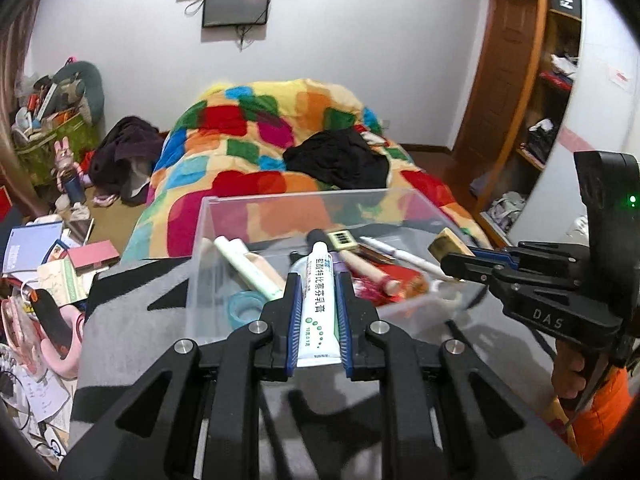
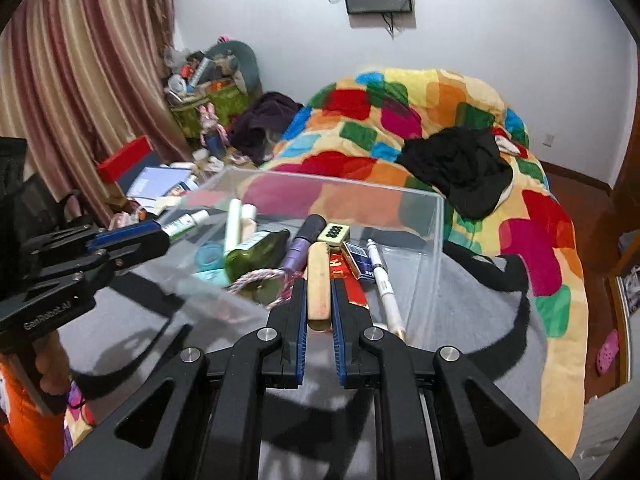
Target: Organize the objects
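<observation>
Over clear box [image 1: 280,216], left fingers [image 1: 294,300] pinch white tube [image 1: 318,304]; right fingers [image 2: 300,312] pinch beige block [image 2: 319,292].

clear box [image 1: 208,248] open-topped, clutter [image 2: 280,256] crowding inside

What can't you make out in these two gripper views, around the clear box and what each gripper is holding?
- White tube, left wrist view: its bottom end is hidden between the left gripper pads.
- Wooden stick, right wrist view: its near end sits behind the right gripper.
- Clear box: items piled under the green bottle are covered.
- Blue card pack: print too small.
</observation>
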Tool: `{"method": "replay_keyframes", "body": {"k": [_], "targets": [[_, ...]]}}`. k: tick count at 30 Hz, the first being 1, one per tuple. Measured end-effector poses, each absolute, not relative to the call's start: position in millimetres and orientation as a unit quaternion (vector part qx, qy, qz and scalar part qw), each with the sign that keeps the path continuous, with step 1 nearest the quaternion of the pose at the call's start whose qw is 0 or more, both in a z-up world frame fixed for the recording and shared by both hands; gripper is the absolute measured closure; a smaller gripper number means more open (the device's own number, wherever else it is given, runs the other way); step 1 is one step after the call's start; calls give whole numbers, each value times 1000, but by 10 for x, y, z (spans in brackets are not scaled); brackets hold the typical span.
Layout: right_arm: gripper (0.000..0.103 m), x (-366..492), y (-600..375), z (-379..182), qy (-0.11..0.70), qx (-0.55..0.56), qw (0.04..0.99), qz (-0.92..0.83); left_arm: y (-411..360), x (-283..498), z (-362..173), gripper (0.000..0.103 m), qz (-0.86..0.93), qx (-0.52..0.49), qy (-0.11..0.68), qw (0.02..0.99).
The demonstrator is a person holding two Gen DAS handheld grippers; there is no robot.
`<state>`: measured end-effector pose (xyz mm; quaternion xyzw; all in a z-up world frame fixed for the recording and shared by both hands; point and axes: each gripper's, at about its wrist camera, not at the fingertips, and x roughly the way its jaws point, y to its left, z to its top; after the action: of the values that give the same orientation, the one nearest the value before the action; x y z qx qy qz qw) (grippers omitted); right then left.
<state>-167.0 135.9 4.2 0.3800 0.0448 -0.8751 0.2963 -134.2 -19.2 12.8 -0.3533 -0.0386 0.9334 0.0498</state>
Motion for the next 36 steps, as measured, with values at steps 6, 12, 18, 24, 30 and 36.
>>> {"method": "replay_keyframes", "body": {"k": [6,12,18,24,30,36], "targets": [[93,-1837,1193,-125,62,404,286,-867,-329,-1584,-34,87,923,-378,-59,43],[82,-1804,1246,-88,56,403,295,-865,-298,-1530,-32,86,926,-370,-55,46],[81,-1646,1289,26,56,384,305,-870,-242,-1389,60,83,933,-353,-45,46],[78,-1447,1333,155,58,358,315,-877,-236,-1184,139,58,944,-326,-43,32],[55,-1267,1404,255,52,330,312,-890,-228,-953,172,39,951,-304,-49,22],[30,-1133,1456,289,38,314,307,-897,-173,-746,174,20,960,-279,-26,-7]]}}
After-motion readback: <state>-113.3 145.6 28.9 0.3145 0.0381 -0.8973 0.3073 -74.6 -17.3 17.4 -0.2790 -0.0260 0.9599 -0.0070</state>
